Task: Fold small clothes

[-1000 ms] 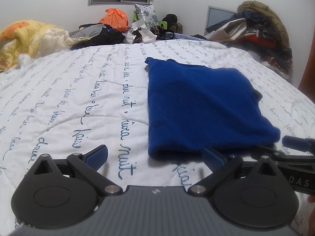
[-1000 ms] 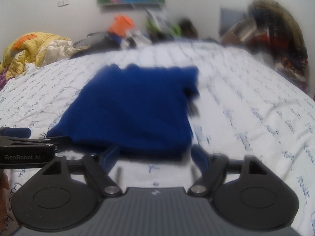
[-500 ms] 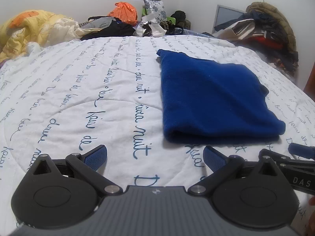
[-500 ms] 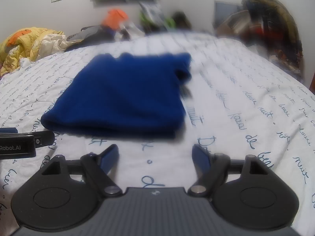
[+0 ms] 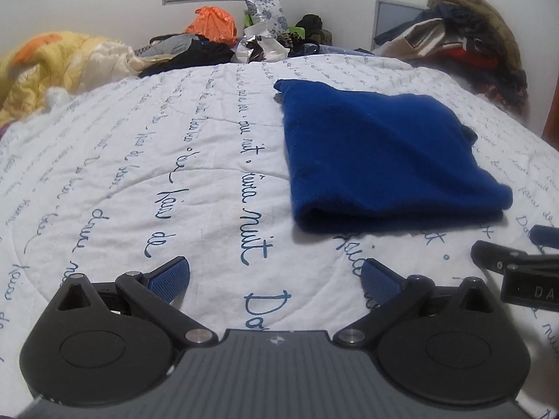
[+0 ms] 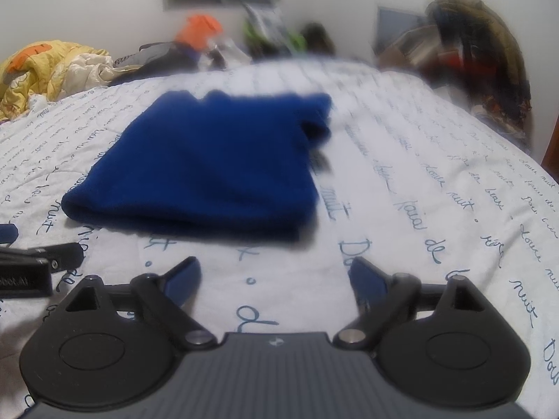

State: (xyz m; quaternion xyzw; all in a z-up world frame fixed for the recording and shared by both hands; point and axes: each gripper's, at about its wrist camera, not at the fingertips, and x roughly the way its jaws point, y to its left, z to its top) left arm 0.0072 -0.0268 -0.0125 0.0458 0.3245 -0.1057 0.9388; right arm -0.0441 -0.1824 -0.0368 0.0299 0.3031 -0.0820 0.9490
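Observation:
A folded blue knit garment [image 5: 380,153] lies flat on the white bedspread [image 5: 139,181], its folded edge toward me. My left gripper [image 5: 276,276] hovers open over bare bedspread, short of the garment's near left corner, with nothing between its fingers. In the right wrist view the same garment [image 6: 209,164] lies ahead and to the left. My right gripper [image 6: 274,274] stands just short of its near edge; its jaws are opening and nothing is between them. Each gripper's tip shows at the edge of the other's view.
A yellow quilt [image 5: 52,66] is bunched at the far left. Dark clothes, an orange bag [image 5: 211,28] and a pillow pile up along the bed's far edge. A heap of jackets [image 5: 471,45] stands at the far right. Bedspread stretches left of the garment.
Both grippers have drawn back from the garment's near edge, which they were at a second ago. The right gripper's jaws now stand wider apart. The garment stays flat.

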